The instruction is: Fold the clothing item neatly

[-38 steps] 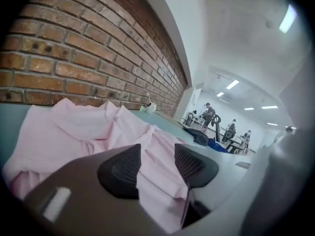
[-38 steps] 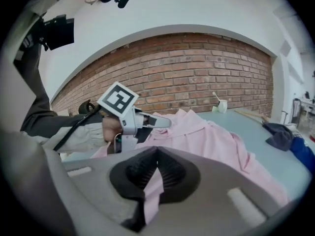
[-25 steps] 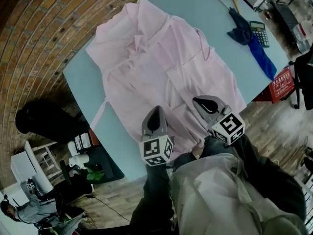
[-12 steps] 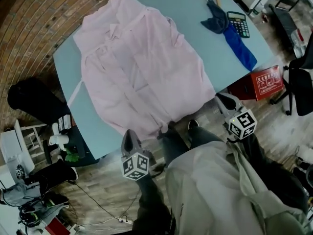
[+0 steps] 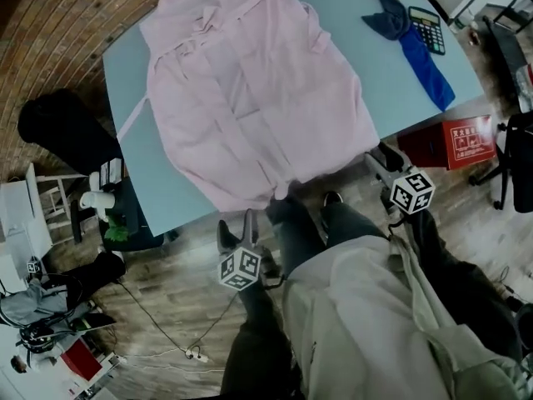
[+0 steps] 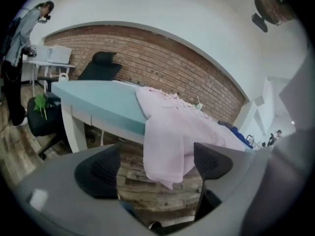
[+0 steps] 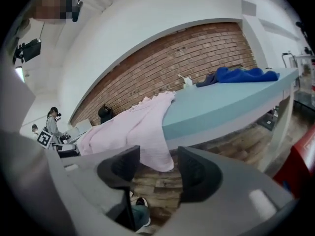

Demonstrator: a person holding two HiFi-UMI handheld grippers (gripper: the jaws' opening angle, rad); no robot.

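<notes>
The shirt (image 5: 250, 98) lies spread open on the table (image 5: 391, 82), collar at the far side, and its near hem droops over the table's front edge. My left gripper (image 5: 237, 230) hangs below that edge over the floor (image 5: 183, 307), just left of my legs. Its jaws have just been opening and stand wide apart with nothing between the pads (the hanging hem shows beyond the gap in its own view, but well clear of it). My right gripper (image 5: 381, 161) sits off the table's near right corner, also low, and its jaws too have just been opening. They stand apart and hold nothing, with the shirt's hem again visible past them without contact. On the far right part of the table a blue cloth (image 5: 416, 44) trails toward the edge, touching a calculator (image 5: 426, 30). A red box (image 5: 470, 140) stands on the floor beside the table's right side.
</notes>
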